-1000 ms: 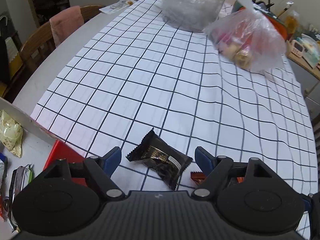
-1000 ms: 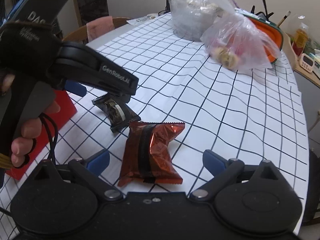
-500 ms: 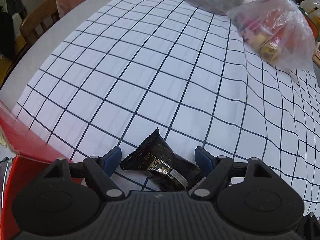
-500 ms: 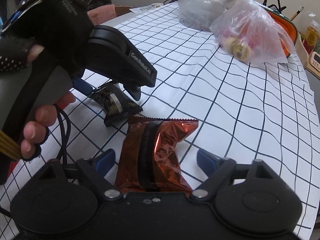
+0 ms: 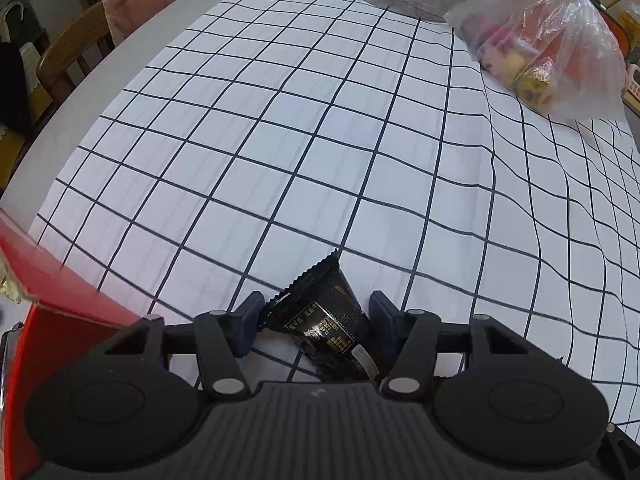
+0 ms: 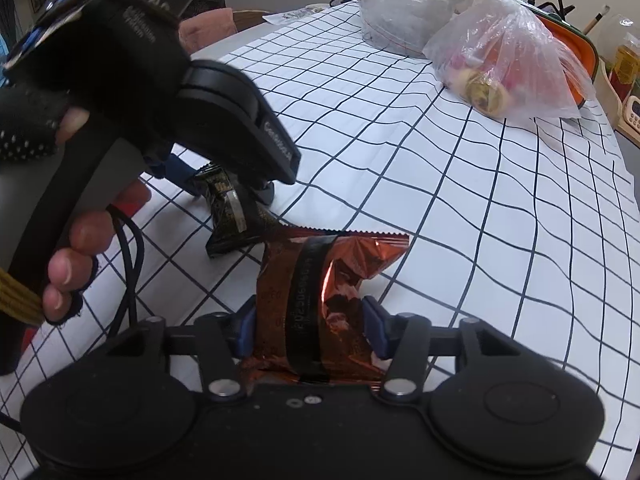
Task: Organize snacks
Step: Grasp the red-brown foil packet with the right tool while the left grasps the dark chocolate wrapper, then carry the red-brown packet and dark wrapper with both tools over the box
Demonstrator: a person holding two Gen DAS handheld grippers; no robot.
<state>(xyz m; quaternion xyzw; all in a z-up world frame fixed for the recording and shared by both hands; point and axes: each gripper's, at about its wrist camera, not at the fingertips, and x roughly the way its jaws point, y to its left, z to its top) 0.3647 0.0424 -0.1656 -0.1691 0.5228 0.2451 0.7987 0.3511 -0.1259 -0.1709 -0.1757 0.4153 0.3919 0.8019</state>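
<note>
A bench (image 5: 328, 128) under a white cloth with a black grid fills both views; a wooden chair (image 5: 76, 52) stands at its far left edge.

I find two loose snack packets, one per gripper. The black foil snack packet with gold print (image 5: 324, 320) lies on the cloth directly between the fingers of my left gripper (image 5: 314, 320), long axis running away from the camera, crimped end pointing up the bench. The jaws are closing on it; the blue pads sit against its flanks, though how firmly they bite I cannot tell.

The copper-red foil snack packet with a black band (image 6: 316, 300) lies just right of the black one, their near corners almost touching. It runs lengthwise between the fingers of my right gripper (image 6: 310, 330), jaws closing, pads denting the foil on both sides. Each packet is nearer its own gripper; neither is off the cloth yet.

A red cardboard box (image 5: 52, 304) stands just left of the left gripper, I judge the destination. Two clear plastic bags of assorted snacks (image 6: 508, 64) (image 6: 404, 8) rest well apart at the far end.
</note>
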